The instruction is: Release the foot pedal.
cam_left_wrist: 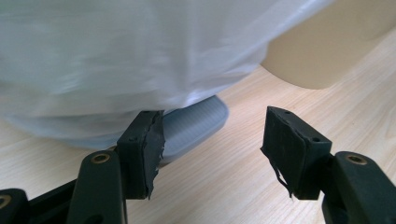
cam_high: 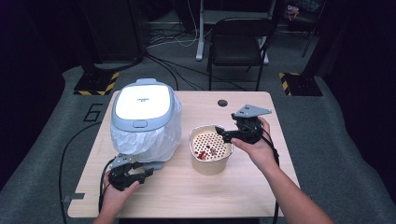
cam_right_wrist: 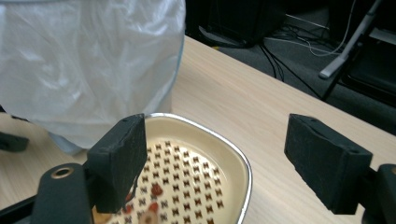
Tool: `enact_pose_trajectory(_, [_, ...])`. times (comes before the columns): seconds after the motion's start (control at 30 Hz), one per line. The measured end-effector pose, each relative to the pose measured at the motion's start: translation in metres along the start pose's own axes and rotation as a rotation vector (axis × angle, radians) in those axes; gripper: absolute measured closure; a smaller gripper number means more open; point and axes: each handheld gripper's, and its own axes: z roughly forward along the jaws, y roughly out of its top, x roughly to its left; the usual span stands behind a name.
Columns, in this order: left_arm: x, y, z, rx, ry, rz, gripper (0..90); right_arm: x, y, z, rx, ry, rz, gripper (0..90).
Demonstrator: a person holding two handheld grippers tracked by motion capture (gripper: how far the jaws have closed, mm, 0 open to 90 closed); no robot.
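On table [cam_high: 261, 182]: basket [cam_high: 210, 148] upright, opening up, no clear long axis.

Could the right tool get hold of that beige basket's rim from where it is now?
Probably yes. The right tool hangs just over the basket rim with its jaws apart and nothing between them. The bagged bin stands off to the side, clear of that path.

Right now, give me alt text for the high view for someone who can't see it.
A person's two hands hold black grippers over a light wooden table: the right gripper sits open at the rim of a cream perforated basket with a few red scraps, the left gripper open beside the pedal of a grey-lidded bin lined with a white plastic bag.
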Motion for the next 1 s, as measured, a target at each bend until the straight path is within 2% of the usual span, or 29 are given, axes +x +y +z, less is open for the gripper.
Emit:
enact_pose_trajectory(0.07, [0.005, 0.0, -0.004, 0.006, 0.003, -0.003, 38.7, -0.004, -0.007, -0.002, 0.003, -0.011, 0.01, 20.9])
enact_pose_trajectory(0.1, [0.005, -0.001, -0.005, 0.005, 0.001, -0.024, 38.7, -0.006, -0.012, -0.004, 0.001, -0.017, 0.019, 21.1])
enact_pose_trajectory(0.23, [0.008, -0.003, -0.009, 0.011, 0.016, -0.041, 39.5, -0.014, -0.024, -0.011, -0.005, -0.041, 0.05, 21.4])
enact_pose_trajectory(0.3, [0.012, -0.003, -0.013, 0.035, 0.029, -0.028, 39.6, -0.021, -0.032, -0.018, -0.014, -0.055, 0.081, 21.8])
enact_pose_trajectory(0.37, [0.017, -0.004, -0.016, 0.042, 0.036, -0.035, 39.6, -0.028, -0.042, -0.024, -0.016, -0.063, 0.117, 21.9])
enact_pose_trajectory(0.53, [0.027, -0.006, -0.023, 0.051, 0.064, -0.054, 39.4, -0.042, -0.065, -0.033, -0.011, -0.119, 0.173, 22.2])
enact_pose_trajectory(0.63, [0.033, -0.008, -0.027, 0.057, 0.075, -0.067, 39.2, -0.048, -0.081, -0.037, 0.005, -0.17, 0.17, 22.2])
enact_pose_trajectory(0.77, [0.042, -0.012, -0.033, 0.06, 0.106, -0.099, 38.8, -0.053, -0.108, -0.037, 0.016, -0.192, 0.224, 22.4])
enact_pose_trajectory(0.8, [0.043, -0.013, -0.034, 0.059, 0.112, -0.121, 38.6, -0.053, -0.112, -0.037, 0.022, -0.197, 0.229, 22.4])
enact_pose_trajectory(0.87, [0.047, -0.014, -0.035, 0.052, 0.134, -0.12, 38.5, -0.053, -0.122, -0.035, 0.031, -0.214, 0.238, 22.3])
enact_pose_trajectory(0.93, [0.053, -0.015, -0.036, 0.046, 0.177, -0.097, 38.1, -0.052, -0.134, -0.032, 0.045, -0.219, 0.246, 22.3])
enact_pose_trajectory(1.0, [0.057, -0.017, -0.036, 0.051, 0.194, -0.111, 37.1, -0.049, -0.145, -0.027, 0.054, -0.224, 0.262, 22.3])
